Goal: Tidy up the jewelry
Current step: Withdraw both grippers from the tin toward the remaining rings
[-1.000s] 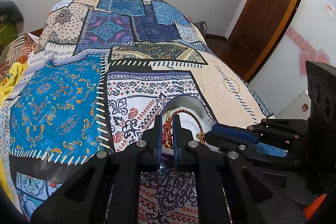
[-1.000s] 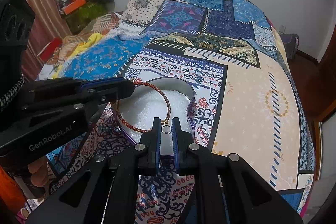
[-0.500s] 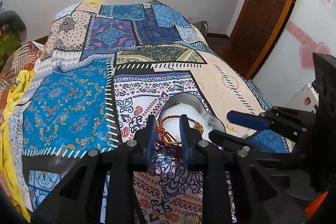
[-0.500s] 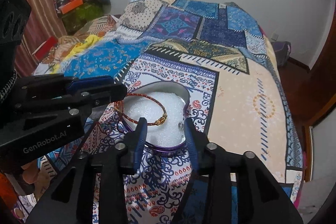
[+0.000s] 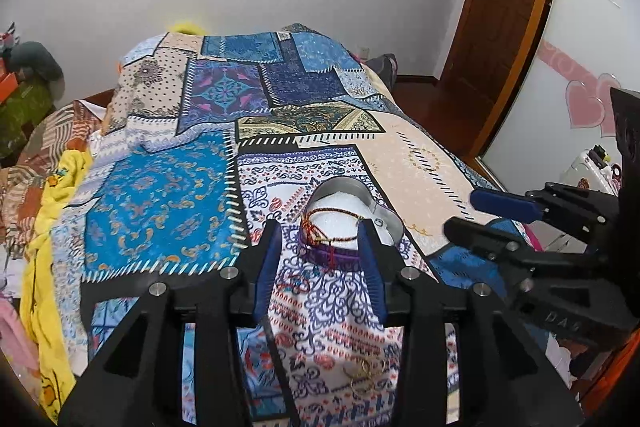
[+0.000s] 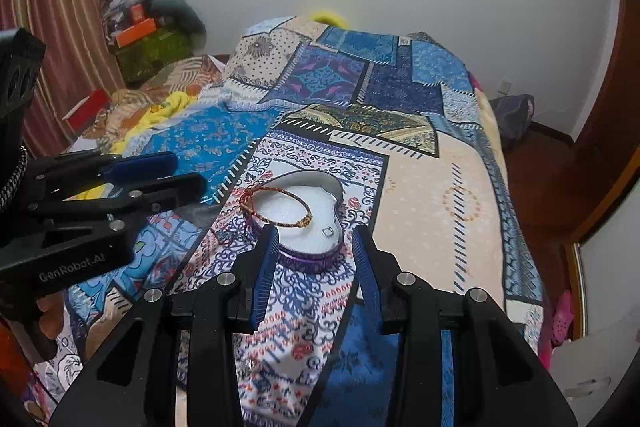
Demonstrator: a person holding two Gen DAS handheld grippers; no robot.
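Note:
A heart-shaped tin (image 5: 384,217) (image 6: 335,193) with a white foam lining sits on the patchwork bedspread. A red and gold braided bracelet (image 5: 334,227) (image 6: 280,207) lies in it, its red tassel hanging over the near rim. A small silver ring (image 6: 328,231) lies on the foam. My left gripper (image 5: 320,267) is open and empty just short of the tin. My right gripper (image 6: 314,263) is open and empty, also just short of the tin. Gold jewelry (image 5: 364,373) lies on the spread between the left gripper's arms.
The patchwork bedspread (image 5: 168,203) covers a long bed. A yellow blanket (image 5: 44,227) and clutter lie at its left. A wooden door (image 5: 504,11) stands at the right. A striped curtain (image 6: 52,7) hangs at the left.
Both grippers opened and let go of the bracelet, which now lies in the tin. Both pulled back and up from the tin.

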